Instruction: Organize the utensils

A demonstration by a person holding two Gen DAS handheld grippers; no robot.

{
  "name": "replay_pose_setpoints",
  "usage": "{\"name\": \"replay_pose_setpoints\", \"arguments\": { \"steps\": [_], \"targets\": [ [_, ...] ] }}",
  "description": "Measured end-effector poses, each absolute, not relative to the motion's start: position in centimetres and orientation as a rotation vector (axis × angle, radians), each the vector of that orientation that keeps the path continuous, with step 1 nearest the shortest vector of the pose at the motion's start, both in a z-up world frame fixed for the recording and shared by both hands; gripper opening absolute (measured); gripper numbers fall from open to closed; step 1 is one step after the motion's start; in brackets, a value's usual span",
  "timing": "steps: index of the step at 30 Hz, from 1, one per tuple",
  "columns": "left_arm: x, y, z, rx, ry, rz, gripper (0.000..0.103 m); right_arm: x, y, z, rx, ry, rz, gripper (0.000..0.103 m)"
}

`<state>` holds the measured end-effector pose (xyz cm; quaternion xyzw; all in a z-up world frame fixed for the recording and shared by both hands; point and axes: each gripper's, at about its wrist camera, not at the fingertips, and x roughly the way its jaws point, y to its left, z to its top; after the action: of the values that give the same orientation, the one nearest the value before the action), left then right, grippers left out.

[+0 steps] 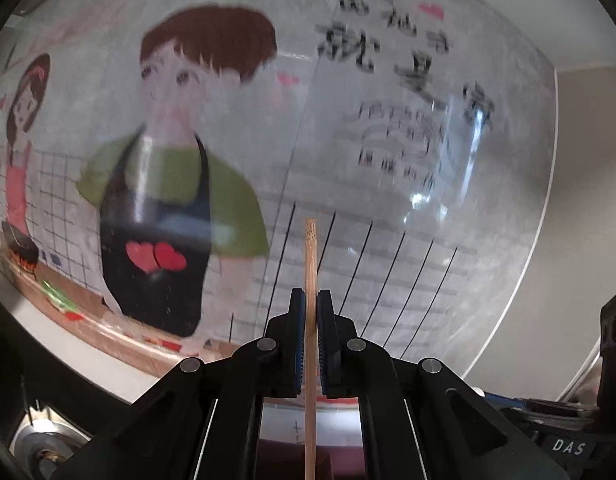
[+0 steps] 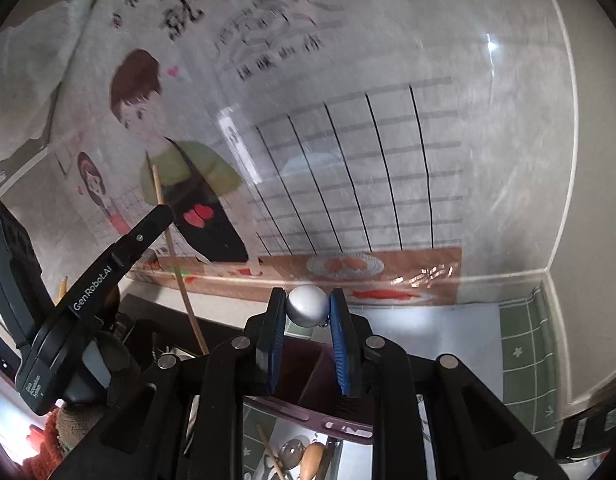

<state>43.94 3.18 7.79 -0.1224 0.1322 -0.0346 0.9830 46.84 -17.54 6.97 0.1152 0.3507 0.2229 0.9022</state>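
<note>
My left gripper [image 1: 310,300] is shut on a wooden chopstick [image 1: 310,264] that stands upright between its pads, its top end above the fingertips. The same chopstick [image 2: 176,264] shows in the right wrist view, held by the left gripper's black body [image 2: 108,268]. My right gripper [image 2: 308,304] is shut on a round silver metal utensil end [image 2: 307,305] held at the fingertips. A dark maroon utensil holder [image 2: 308,376] with compartments sits below it. More utensils [image 2: 304,456] lie at the bottom of that view.
A wall poster with cartoon cooks and black writing [image 1: 188,152] fills the background behind glossy film. A white counter edge [image 1: 88,356] runs below it. Green tiled surface [image 2: 528,352] lies at the right. A metal burner [image 1: 44,444] shows bottom left.
</note>
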Motion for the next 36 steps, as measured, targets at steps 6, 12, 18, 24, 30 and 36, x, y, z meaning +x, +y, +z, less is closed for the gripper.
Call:
{"name": "replay_pose_setpoints", "arguments": {
  "steps": [6, 12, 18, 24, 30, 36],
  "targets": [
    [46.0, 3.2, 3.4, -0.25, 0.305, -0.026, 0.006, 48.3, -17.9, 2.6, 0.243, 0.812, 0.435, 0.02],
    [46.4, 3.7, 3.4, -0.265, 0.287, -0.014, 0.006, 48.6, -18.3, 0.1, 0.24, 0.859, 0.411, 0.02],
    [45.6, 2.7, 5.2, -0.213, 0.244, -0.03, 0.006, 48.2, -18.5, 0.7, 0.237, 0.832, 0.41, 0.02],
    [44.7, 2.8, 3.0, -0.212, 0.313, -0.036, 0.006, 47.3, -18.3, 0.5, 0.207, 0.836, 0.415, 0.02],
    [43.3, 3.6, 0.3, -0.27, 0.517, -0.077, 0.007, 46.5, -18.2, -0.8, 0.208, 0.87, 0.413, 0.023],
    [40.7, 3.6, -0.2, -0.233, 0.585, -0.08, 0.008, 44.0, -18.8, -0.7, 0.206, 0.863, 0.381, 0.045]
  ]
}}
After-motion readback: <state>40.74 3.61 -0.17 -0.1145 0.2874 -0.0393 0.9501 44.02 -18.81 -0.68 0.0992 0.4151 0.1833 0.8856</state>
